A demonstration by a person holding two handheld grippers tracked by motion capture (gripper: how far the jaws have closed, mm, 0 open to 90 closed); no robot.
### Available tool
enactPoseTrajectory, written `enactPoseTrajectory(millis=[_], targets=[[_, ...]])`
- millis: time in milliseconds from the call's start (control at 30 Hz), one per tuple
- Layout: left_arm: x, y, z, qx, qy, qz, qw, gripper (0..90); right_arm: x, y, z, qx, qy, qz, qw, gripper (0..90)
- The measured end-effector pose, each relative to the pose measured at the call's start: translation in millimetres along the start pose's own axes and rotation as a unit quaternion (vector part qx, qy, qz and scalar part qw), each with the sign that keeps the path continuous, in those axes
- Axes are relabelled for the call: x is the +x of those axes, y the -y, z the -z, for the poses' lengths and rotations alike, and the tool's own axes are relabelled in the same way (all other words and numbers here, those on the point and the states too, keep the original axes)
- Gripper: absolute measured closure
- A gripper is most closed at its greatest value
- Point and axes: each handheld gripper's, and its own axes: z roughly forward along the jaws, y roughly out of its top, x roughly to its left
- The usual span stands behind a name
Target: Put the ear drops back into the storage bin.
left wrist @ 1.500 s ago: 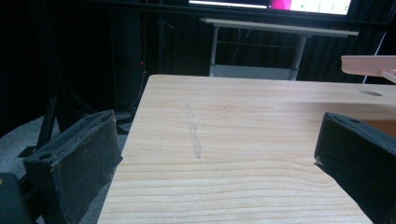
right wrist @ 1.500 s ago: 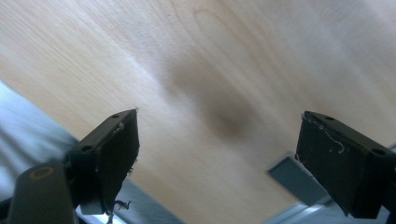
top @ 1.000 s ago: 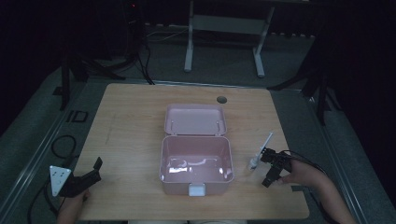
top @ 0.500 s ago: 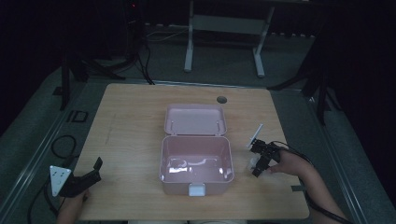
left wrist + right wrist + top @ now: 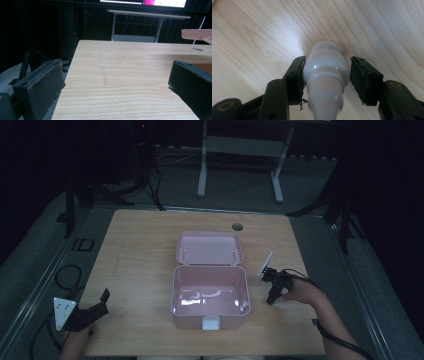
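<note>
White bottle point(image 5: 325, 67) between right claw point(image 5: 325, 77) pads — claw closing, one pad touching, not yet clamped.

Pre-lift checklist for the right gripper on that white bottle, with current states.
1. Bottle between the jaws: ok. The white bottle sits between the right gripper pads, which have just been closing.
2. Both pads pressing: not ok. One pad touches; a sliver of table shows between the bottle and the other pad.
3. Bottle centred in the grip: not ok, it sits toward the touching pad.
4. Pink box open to receive: ok, its lid lies back flat.
5. Path to the box free: ok, bare table between.
6. Left gripper out of the way: ok, open at the near left edge.
</note>
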Motion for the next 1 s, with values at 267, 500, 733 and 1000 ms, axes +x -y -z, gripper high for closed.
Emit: enactPoseTrajectory(millis=[267, 500, 733, 1000], targets=[[0.0, 0.0, 0.0, 0.001, 0.000, 0.000, 1.0000, 0.4, 0.9, -4.7, -3.5, 0.006, -0.008, 0.012, 0.9999, 56.8], [0.0, -0.1, -0.1, 0.001, 0.000, 0.000, 1.0000, 0.4, 3.5, -4.3, -1.6, 0.009, 0.011, 0.040, 0.9991, 59.2], [-0.1, -0.1, -0.3, 0.001, -0.001, -0.001, 1.0000, 0.4, 8.1, 2.0, 1.2, 0.005, 0.024, 0.099, 0.9948, 59.3], [-0.1, -0.1, -0.3, 0.002, -0.001, -0.001, 1.0000, 0.4, 14.3, 11.6, 6.5, 0.003, 0.033, 0.158, 0.9868, 59.3]])
